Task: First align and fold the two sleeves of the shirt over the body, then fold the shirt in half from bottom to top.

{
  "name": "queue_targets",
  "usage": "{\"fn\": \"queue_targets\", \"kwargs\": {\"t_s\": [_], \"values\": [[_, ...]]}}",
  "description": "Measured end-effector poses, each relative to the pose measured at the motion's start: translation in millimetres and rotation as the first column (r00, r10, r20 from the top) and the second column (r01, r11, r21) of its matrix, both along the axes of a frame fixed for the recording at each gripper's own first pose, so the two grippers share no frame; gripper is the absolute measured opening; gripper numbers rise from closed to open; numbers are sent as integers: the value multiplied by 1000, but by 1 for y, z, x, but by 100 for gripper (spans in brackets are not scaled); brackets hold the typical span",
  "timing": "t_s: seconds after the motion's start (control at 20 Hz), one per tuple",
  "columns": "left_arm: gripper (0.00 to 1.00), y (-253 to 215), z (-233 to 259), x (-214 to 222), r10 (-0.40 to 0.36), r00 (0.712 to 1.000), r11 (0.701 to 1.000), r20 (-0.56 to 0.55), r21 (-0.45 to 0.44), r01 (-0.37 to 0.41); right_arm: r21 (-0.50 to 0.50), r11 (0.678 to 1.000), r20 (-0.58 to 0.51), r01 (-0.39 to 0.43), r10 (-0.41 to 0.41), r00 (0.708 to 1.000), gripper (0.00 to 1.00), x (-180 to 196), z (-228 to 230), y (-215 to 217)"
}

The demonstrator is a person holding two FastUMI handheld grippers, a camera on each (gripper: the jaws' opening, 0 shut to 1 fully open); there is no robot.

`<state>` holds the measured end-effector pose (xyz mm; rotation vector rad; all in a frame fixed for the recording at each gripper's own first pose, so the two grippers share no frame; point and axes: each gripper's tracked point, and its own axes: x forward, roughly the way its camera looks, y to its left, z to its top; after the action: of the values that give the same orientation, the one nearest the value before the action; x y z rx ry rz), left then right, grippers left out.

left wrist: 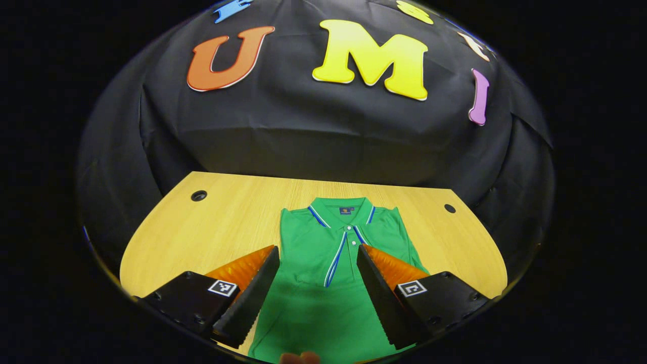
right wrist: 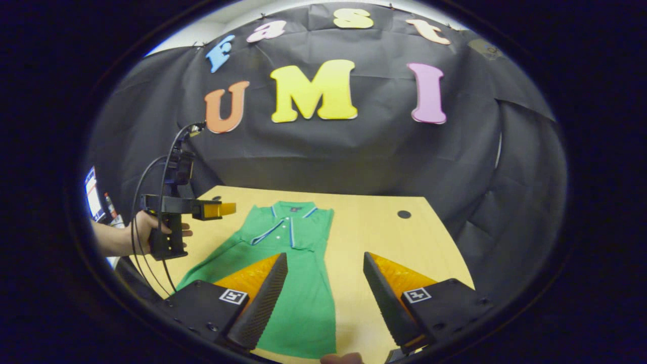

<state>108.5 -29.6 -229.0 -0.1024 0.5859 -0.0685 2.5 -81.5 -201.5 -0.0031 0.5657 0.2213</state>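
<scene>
In the left gripper view, the left gripper [left wrist: 317,265] hangs spread wide above the green polo shirt with blue-and-white collar trim [left wrist: 323,283], which lies flat at the lower middle of the frame on the pale wooden table [left wrist: 227,222]. Round cable holes [left wrist: 198,195] sit near the table's far corners. In the right gripper view, a hand [right wrist: 146,230] at the left edge holds the other gripper above the table; the shirt lies lower centre-left, sleeves folded in; the right gripper [right wrist: 325,268] is spread, gripping nothing. Black cloth [right wrist: 354,151] walls the booth.
</scene>
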Motion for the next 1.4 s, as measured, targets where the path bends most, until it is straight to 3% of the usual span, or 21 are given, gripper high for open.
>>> {"fn": "queue_targets", "kwargs": {"t_s": [0.2, 0.45, 0.6, 0.8, 1.05, 1.4], "values": [[99, 9, 9, -74, -30, 999, 999, -12, 43, 30, -14, 996, -23, -88, 88, 996, 93, -9, -13, 8], [99, 28, -38, -177, -94, 982, 988, -165, 102, 112, -30, 986, -137, -164, 159, 978, 96, -54, -51, 3], [99, 42, -71, -234, -118, 954, 985, -275, 89, 148, -65, 982, -243, -176, 156, 957, 96, -87, -85, -11], [99, 49, -115, -296, -176, 892, 974, -417, 57, 219, -117, 970, -400, -213, 150, 904, 93, -132, -142, -21], [99, 57, -136, -311, -174, 859, 970, -481, 67, 234, -182, 962, -487, -201, 89, 869, 93, -149, -180, -34], [99, 59, -145, -311, -149, 861, 978, -486, 56, 201, -224, 942, -536, -248, 94, 839, 96, -156, -206, -30]]}}
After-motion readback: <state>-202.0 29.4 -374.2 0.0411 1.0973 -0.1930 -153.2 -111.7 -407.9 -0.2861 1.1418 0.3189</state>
